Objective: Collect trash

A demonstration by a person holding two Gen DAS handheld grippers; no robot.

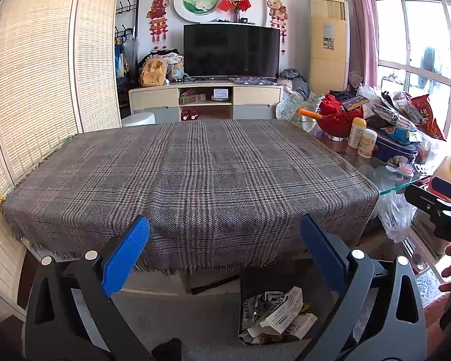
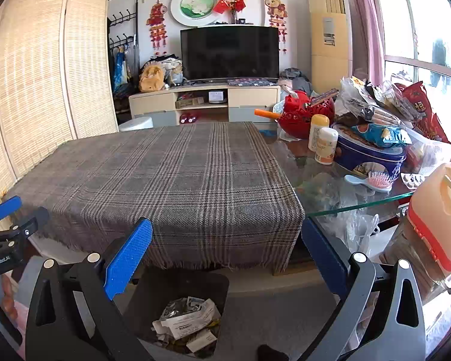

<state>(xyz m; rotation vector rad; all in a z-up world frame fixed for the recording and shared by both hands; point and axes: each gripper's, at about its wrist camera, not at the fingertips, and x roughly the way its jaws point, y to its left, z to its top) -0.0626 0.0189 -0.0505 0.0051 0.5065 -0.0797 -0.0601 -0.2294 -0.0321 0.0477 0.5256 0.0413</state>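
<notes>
Because the trash [image 2: 189, 322] is sitting in the bin [image 2: 141, 294], both grippers, left [image 1: 224, 251] and right [image 2: 225, 252], are hanging spread and empty.

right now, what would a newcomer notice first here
The plaid cloth covering most of the table, bare of trash. Below its near edge, a dark bin on the floor holds crumpled paper. Both grippers hang open and empty; clutter crowds the glass to the right.

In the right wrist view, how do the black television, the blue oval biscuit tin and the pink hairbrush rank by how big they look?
Largest to smallest as they appear:
1. Black television
2. Blue oval biscuit tin
3. Pink hairbrush
The television stands farthest away, so its true lead is greater.
</notes>
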